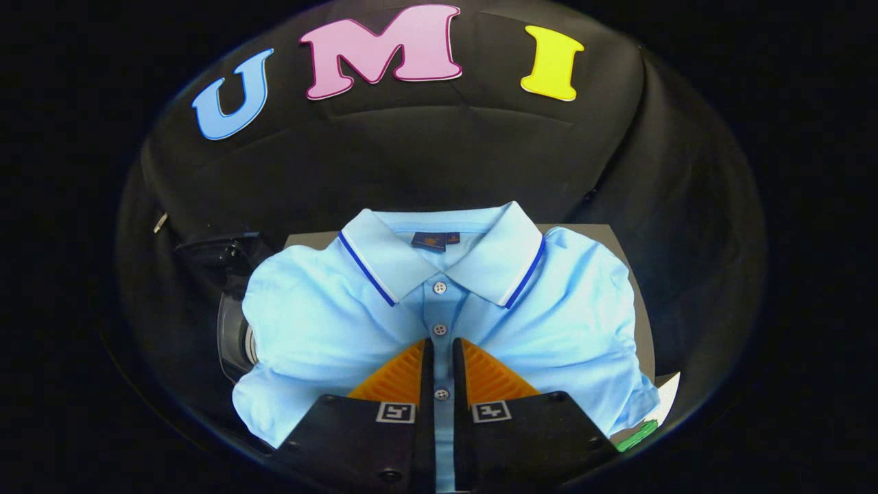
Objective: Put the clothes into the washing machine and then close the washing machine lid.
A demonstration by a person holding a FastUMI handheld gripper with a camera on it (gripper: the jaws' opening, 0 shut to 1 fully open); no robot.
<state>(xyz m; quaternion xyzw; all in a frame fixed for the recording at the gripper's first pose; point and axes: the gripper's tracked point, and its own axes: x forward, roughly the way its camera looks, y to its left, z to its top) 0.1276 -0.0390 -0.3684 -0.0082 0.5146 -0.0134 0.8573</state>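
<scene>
A light blue polo shirt [562, 322] with a dark-striped collar lies spread on a grey board [634, 302], collar pointing away from me. My gripper [442, 344] sits on the shirt's front, and its two fingers are drawn close together on the button placket. A narrow strip of fabric with a button runs between them, and the cloth puckers toward the tips. To the left of the shirt, partly under its sleeve, stands the washing machine [232, 336], seen as a dark body with a round clear lid edge.
A dark device [216, 254] sits behind the washing machine. A white sheet [667, 398] and a green scrap [636, 436] stick out from under the shirt's right side. Black cloth closes in all around.
</scene>
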